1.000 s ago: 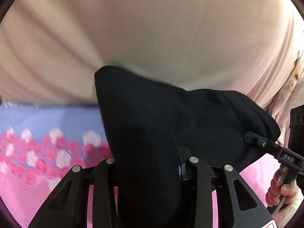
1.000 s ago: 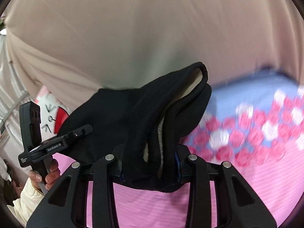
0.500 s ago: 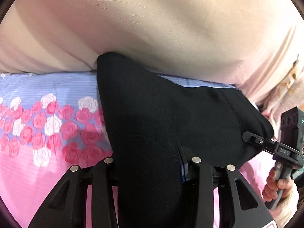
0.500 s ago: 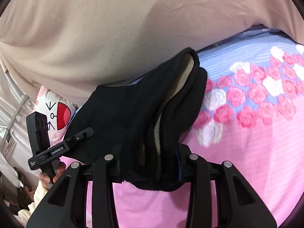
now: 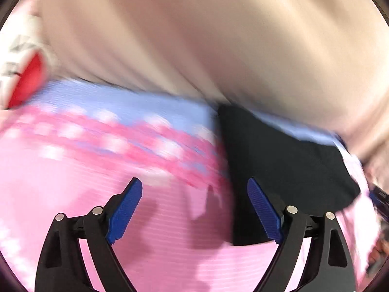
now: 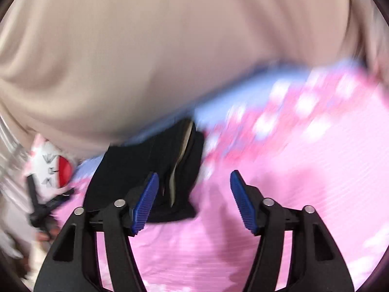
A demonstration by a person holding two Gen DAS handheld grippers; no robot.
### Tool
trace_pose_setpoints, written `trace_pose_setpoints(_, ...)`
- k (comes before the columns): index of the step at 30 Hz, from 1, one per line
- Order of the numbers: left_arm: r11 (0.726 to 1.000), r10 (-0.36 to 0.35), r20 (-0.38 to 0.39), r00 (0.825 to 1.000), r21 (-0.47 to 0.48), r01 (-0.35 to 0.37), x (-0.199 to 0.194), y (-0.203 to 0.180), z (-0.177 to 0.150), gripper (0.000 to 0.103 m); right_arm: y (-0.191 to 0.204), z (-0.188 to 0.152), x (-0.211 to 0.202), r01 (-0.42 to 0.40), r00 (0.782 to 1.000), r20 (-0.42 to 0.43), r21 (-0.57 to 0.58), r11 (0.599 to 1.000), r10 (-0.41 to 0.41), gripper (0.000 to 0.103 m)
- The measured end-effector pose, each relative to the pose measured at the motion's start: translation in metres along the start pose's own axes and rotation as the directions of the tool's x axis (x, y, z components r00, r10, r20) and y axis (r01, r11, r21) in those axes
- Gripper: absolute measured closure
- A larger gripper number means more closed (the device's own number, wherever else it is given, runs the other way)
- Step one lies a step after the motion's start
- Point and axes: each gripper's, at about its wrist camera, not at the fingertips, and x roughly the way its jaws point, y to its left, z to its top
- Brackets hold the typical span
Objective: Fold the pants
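The black pants (image 5: 282, 170) lie folded flat on the pink bedsheet (image 5: 158, 243). In the left wrist view they sit at the right, past my right finger. My left gripper (image 5: 194, 206) is open and empty, to the left of the pants. In the right wrist view the pants (image 6: 155, 170) lie at the left, showing a pale lining at the open edge. My right gripper (image 6: 194, 199) is open and empty, its left finger over the pants' near edge. Both views are motion-blurred.
A beige quilt (image 5: 194, 36) fills the back in both views. A white pillow with a red spot (image 6: 53, 168) lies at the left. The sheet has a blue band with pink roses (image 6: 291, 112). The other gripper shows blurred at the left (image 6: 41, 206).
Both grippers have opened and let go of the pants, which now lie on the sheet. Both grippers have swung outward, away from the pants.
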Motion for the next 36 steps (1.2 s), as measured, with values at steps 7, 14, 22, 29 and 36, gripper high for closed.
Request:
trace_pose_setpoints(7, 0.977, 0.098, 0.118, 0.988, 0.175, -0.118, 0.003, -0.082, 0.049, 0.022, 0.098, 0.034, 0.045, 0.066, 0.998, 0.019, -0.312, 0.948, -0.063, 0.077)
trace_pose_setpoints(14, 0.955, 0.206, -0.061, 0.977, 0.233, -0.187, 0.120, -0.109, 0.029, 0.028, 0.080, 0.016, 0.164, 0.164, 0.968, -0.136, -0.296, 0.941, -0.211, 0.080)
trace_pose_setpoints(22, 0.975, 0.167, -0.017, 0.986, 0.155, -0.162, 0.133, -0.081, 0.023, 0.008, 0.069, 0.004, 0.170, 0.155, 0.975, -0.105, -0.312, 0.937, -0.197, 0.080)
trace_pose_setpoints(29, 0.952, 0.214, 0.056, 0.975, 0.212, -0.221, 0.066, -0.101, 0.013, 0.014, 0.094, 0.018, 0.082, 0.137, 0.986, -0.062, -0.232, 0.963, -0.155, 0.077)
trace_pose_setpoints(36, 0.953, 0.186, 0.033, 0.982, 0.238, -0.189, 0.028, -0.110, -0.018, 0.013, 0.105, -0.020, 0.035, 0.188, 0.975, -0.055, -0.303, 0.934, -0.215, 0.077)
